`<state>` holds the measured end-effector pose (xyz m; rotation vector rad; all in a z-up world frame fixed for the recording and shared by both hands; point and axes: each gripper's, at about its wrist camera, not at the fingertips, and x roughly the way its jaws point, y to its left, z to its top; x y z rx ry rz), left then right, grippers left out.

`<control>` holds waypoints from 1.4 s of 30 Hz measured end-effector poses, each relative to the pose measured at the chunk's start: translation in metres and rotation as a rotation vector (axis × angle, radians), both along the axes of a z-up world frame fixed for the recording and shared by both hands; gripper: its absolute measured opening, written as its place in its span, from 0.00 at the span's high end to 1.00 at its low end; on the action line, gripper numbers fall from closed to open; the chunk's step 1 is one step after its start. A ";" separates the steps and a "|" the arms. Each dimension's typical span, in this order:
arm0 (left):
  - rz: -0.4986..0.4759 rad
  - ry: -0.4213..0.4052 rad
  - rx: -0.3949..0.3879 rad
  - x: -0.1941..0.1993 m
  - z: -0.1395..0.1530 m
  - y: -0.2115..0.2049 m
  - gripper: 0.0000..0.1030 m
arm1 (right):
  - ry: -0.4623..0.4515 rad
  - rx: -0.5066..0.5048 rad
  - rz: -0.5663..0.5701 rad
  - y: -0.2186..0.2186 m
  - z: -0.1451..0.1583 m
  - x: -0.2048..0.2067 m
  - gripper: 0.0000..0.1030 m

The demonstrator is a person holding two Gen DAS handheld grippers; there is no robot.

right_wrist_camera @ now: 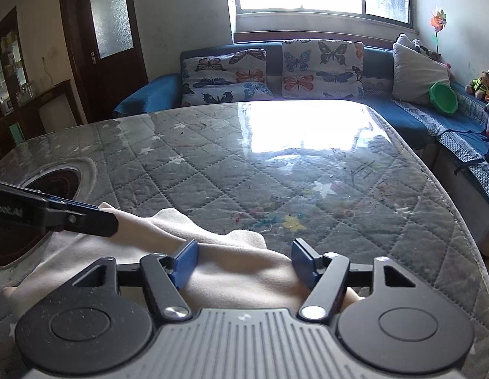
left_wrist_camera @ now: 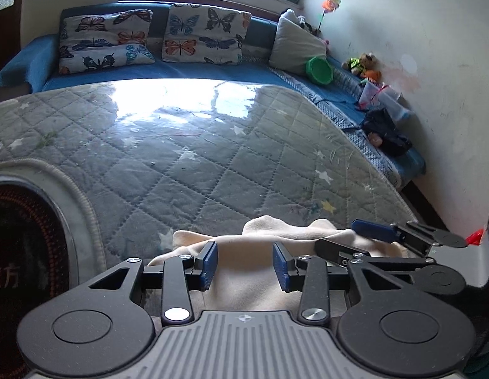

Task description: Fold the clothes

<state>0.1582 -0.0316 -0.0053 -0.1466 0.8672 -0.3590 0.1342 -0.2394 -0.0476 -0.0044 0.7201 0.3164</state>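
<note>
A cream cloth (left_wrist_camera: 244,252) lies bunched at the near edge of the quilted grey table cover (left_wrist_camera: 187,164). My left gripper (left_wrist_camera: 246,265) is open just above it, blue pads either side of the fabric, nothing pinched. The right gripper (left_wrist_camera: 370,237) shows in the left wrist view, resting over the cloth's right part. In the right wrist view the same cloth (right_wrist_camera: 241,271) runs under my right gripper (right_wrist_camera: 244,263), which is open with its pads apart over the fabric. The left gripper (right_wrist_camera: 86,218) enters from the left edge, over the cloth's left end.
The quilted cover (right_wrist_camera: 276,173) lies under a shiny clear sheet and has a round opening (left_wrist_camera: 26,246) at the left. A blue sofa (left_wrist_camera: 187,69) with butterfly cushions (left_wrist_camera: 203,34), a green bowl (left_wrist_camera: 320,69) and toys runs behind and along the right wall. A dark door (right_wrist_camera: 99,31) stands far left.
</note>
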 end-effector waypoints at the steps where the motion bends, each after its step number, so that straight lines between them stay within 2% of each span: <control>1: -0.003 -0.004 0.010 0.001 -0.001 -0.002 0.61 | 0.002 0.000 -0.002 0.000 -0.001 0.001 0.32; 14: -0.017 -0.017 0.047 0.010 -0.015 -0.007 0.60 | 0.015 0.006 -0.021 -0.001 -0.006 0.010 0.22; 20: -0.015 -0.020 0.052 0.009 -0.011 -0.008 0.60 | -0.016 -0.015 0.001 0.005 0.002 0.002 0.21; 25: -0.029 -0.064 0.069 0.004 -0.002 -0.014 0.60 | -0.042 -0.032 0.020 0.011 0.009 -0.005 0.21; 34: -0.034 -0.050 0.121 0.012 -0.012 -0.022 0.60 | -0.072 -0.112 0.092 0.026 0.009 -0.025 0.21; 42: -0.025 -0.044 0.123 0.014 -0.016 -0.022 0.58 | -0.092 -0.153 0.154 0.036 0.009 -0.048 0.20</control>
